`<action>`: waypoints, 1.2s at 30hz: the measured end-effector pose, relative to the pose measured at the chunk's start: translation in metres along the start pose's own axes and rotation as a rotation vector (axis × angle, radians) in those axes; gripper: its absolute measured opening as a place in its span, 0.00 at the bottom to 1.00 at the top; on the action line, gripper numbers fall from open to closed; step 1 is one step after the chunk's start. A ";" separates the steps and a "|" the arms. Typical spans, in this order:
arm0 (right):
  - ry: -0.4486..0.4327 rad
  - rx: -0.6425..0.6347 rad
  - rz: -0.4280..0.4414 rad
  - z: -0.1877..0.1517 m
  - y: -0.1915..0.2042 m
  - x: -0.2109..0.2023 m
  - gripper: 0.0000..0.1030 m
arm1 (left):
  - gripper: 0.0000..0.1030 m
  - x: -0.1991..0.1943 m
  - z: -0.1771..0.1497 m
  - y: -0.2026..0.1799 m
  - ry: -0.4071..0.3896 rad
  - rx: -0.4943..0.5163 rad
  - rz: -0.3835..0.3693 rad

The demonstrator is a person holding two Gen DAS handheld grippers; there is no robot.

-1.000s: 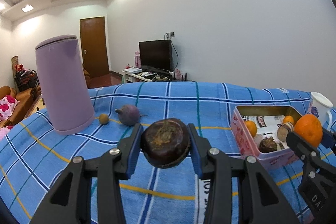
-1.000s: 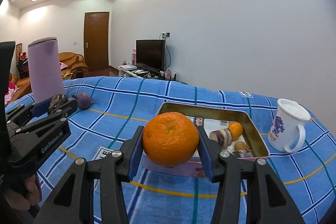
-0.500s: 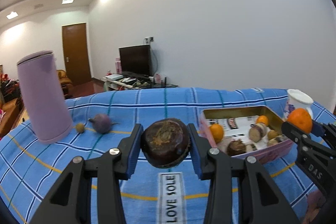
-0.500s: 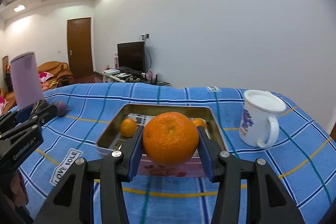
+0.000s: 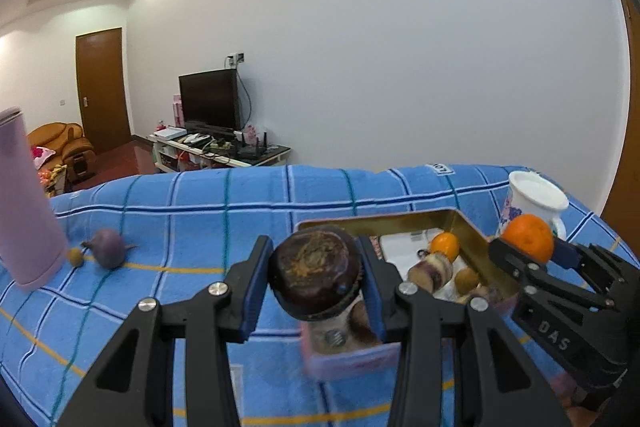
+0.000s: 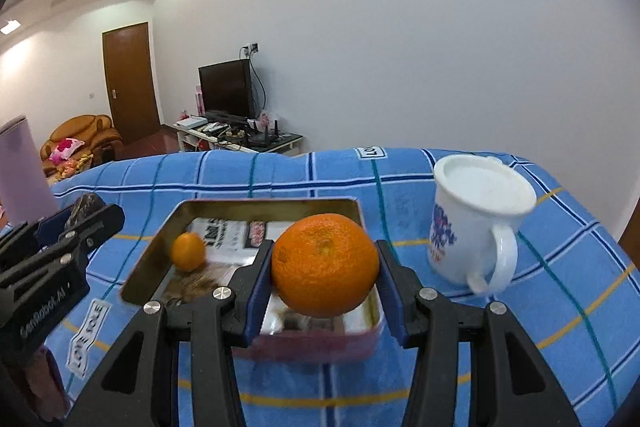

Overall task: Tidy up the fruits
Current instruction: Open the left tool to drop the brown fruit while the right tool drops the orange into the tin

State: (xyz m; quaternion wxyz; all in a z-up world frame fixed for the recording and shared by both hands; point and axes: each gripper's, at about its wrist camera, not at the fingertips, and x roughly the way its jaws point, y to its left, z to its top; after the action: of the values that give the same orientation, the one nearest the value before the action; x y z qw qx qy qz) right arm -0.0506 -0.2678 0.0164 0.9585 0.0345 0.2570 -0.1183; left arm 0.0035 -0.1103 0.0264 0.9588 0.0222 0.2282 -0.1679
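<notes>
The left gripper pinches a dark fruit by its sides, held over the near corner of the tin; the right gripper pinches an orange above the tin's near end, so both likely can drop in. A small orange already lies inside; a purple fruit waits on the blue cloth near a lilac jug, well apart from the tin; the mug stands just beside it.

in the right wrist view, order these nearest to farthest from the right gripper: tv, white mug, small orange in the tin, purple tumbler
From the right gripper, which is shut on the big orange:
1. small orange, just ahead to the left, inside the tin
2. white mug, to the right on the blue cloth
3. purple tumbler, at the cloth's far left edge
4. tv, across the room by the wall
</notes>
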 end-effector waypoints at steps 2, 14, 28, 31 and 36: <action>0.012 0.010 -0.007 0.006 -0.005 0.009 0.49 | 0.43 0.007 0.004 -0.006 0.000 0.000 -0.005; 0.095 0.044 0.008 0.007 -0.017 0.060 0.49 | 0.43 0.056 0.007 -0.023 0.069 0.007 0.020; 0.081 -0.080 0.037 0.014 0.008 0.068 0.50 | 0.42 0.077 -0.002 -0.020 0.165 0.003 0.035; 0.117 -0.071 0.079 0.014 0.009 0.074 0.50 | 0.42 0.080 -0.003 -0.017 0.176 -0.008 0.043; 0.130 -0.026 0.149 0.013 0.004 0.078 0.50 | 0.43 0.081 -0.003 -0.016 0.183 -0.013 0.042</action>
State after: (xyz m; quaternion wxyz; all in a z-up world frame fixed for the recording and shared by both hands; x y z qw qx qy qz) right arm 0.0218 -0.2823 -0.0114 0.9464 0.0486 0.3168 -0.0407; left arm 0.0647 -0.1507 -0.0115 0.9374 0.0359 0.3155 -0.1433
